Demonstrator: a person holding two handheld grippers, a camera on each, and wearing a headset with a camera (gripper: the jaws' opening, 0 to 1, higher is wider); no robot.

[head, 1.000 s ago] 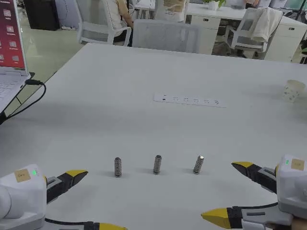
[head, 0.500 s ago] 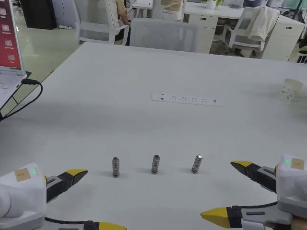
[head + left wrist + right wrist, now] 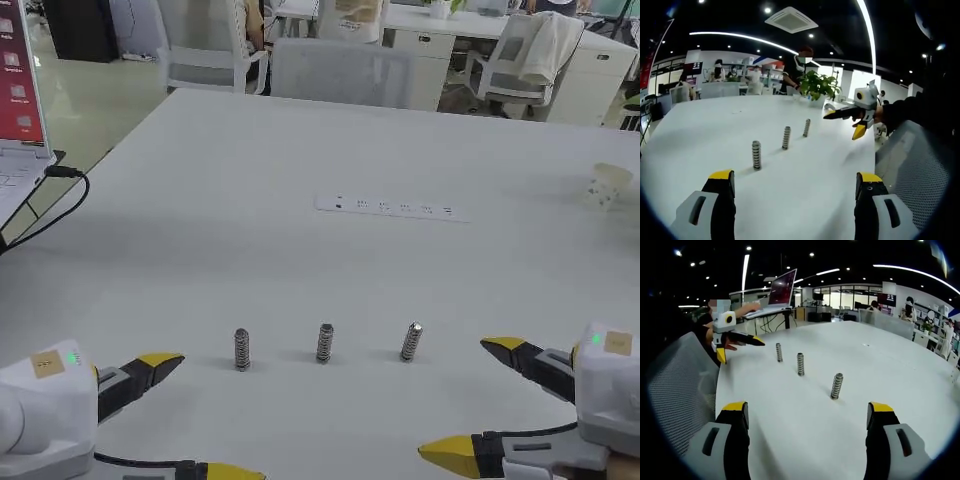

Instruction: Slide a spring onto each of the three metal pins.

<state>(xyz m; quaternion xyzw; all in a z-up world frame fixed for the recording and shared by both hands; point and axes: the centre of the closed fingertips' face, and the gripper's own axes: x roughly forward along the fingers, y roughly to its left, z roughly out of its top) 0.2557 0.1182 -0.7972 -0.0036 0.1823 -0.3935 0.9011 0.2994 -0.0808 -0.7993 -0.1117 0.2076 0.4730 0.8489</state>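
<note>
Head view has the three metal pins standing in a row on the white worktop [image 3: 300, 150], and each looks wrapped in a coil: left pin [image 3: 241, 349], middle pin [image 3: 325, 342], right pin [image 3: 411, 341], that last one leaning a touch. At this size I can't swear every spring is seated right down, but with all three dressed I'd call the sliding done and this the check at the finish. Near the row, the left claw [image 3: 195, 415] hangs spread wide and empty, and the right claw [image 3: 468, 398] is likewise spread and empty on the other side, both apart from the pins. Next move, if any, wants a gentle nudge to straighten the leaning pin, or simply backing off. Beyond the row lies a power strip [image 3: 390, 208], and far right stands a paper cup [image 3: 610, 187].
</note>
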